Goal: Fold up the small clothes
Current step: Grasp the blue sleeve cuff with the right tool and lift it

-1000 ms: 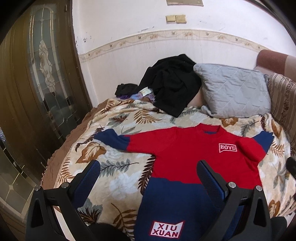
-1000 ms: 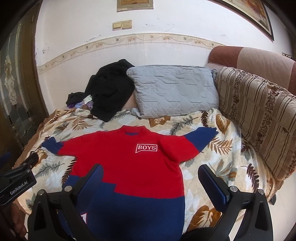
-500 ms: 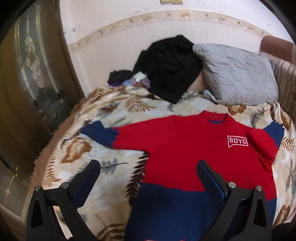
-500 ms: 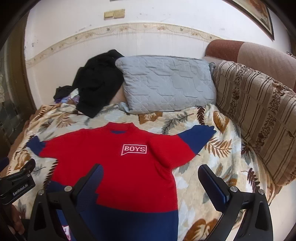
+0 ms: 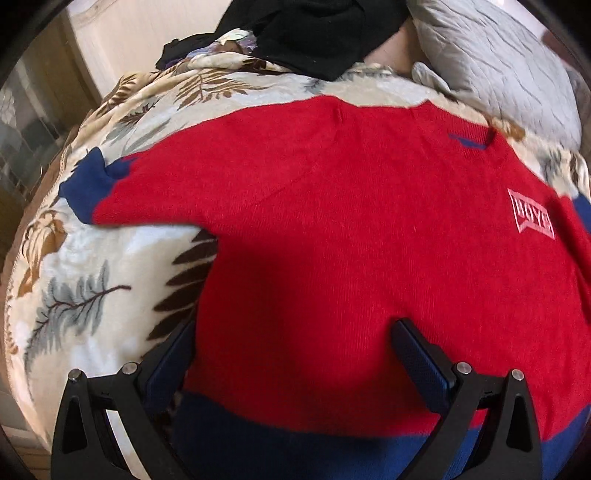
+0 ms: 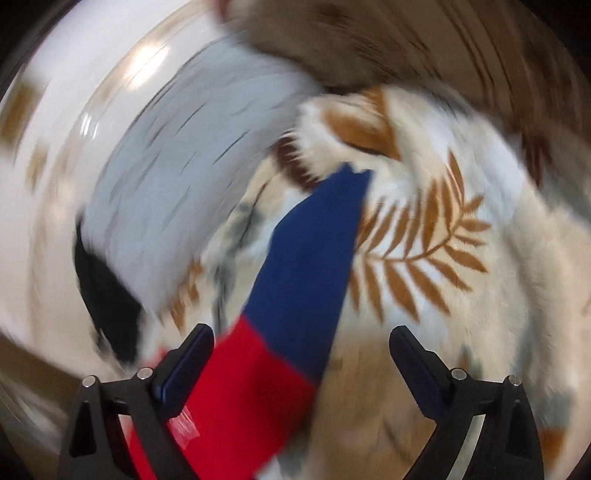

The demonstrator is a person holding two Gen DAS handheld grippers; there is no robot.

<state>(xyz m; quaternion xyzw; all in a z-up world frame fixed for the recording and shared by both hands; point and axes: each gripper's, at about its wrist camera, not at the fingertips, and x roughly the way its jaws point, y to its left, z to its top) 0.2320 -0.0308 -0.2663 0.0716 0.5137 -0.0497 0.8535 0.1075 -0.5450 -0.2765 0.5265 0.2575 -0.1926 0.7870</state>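
Note:
A small red and navy sweater [image 5: 351, 229] with a white BOYS patch lies flat on the leaf-print blanket [image 5: 85, 288]. My left gripper [image 5: 295, 347] is open, low over the sweater's left side edge below the armpit, one finger over the blanket and one over the red cloth. Its navy-cuffed left sleeve [image 5: 88, 184] stretches out to the left. My right gripper [image 6: 301, 350] is open and straddles the sweater's right sleeve [image 6: 306, 266], near where red meets navy. That view is blurred by motion.
A grey quilted pillow [image 5: 498, 62] and a heap of black clothes [image 5: 317, 33] lie at the back of the blanket. A striped sofa back [image 6: 424, 48] rises beyond the right sleeve. A glass door [image 5: 22, 122] stands at the left.
Both grippers have dropped down and forward, close to the sweater. The left now sits over its side edge, and the right has swung over the right sleeve. Both stay open.

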